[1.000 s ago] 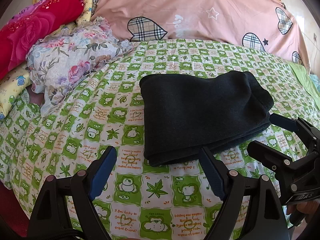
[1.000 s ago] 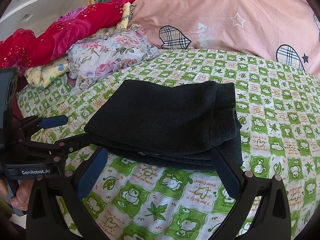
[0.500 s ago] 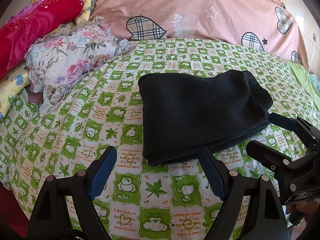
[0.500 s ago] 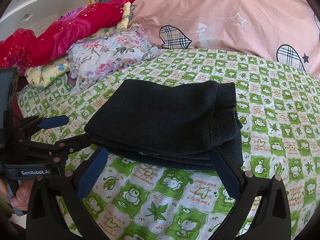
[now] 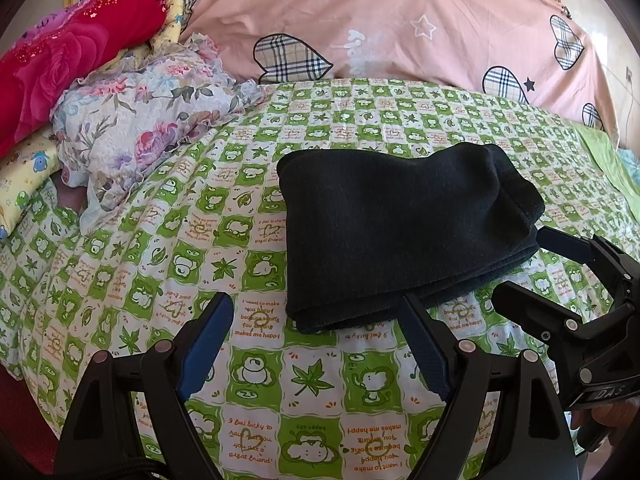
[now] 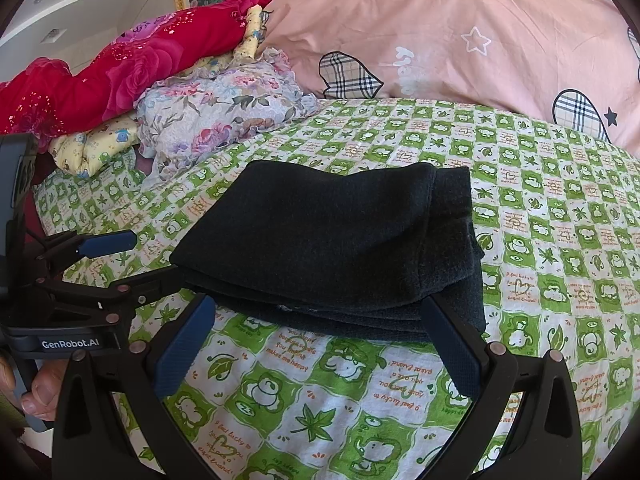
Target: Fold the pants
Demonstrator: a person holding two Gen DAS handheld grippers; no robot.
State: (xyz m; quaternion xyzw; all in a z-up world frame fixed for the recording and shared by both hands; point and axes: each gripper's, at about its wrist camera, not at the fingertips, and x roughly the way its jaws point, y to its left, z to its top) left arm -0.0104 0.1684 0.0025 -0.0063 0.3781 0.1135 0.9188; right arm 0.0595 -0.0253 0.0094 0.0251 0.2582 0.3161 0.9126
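Note:
The dark pants lie folded in a thick rectangle on the green-and-white checked bedsheet; they also show in the right wrist view. My left gripper is open and empty, just short of the bundle's near left corner. My right gripper is open and empty, with its jaws at the bundle's near edge. Each gripper shows in the other's view, at the bundle's sides: the right one, the left one.
A pile of floral, red and yellow bedding lies at the back left. A large pink quilt with plaid hearts runs along the back. The sheet's near edge drops off at the lower left.
Both views shifted very slightly; the pants and both grippers stand almost as before, jaws still open.

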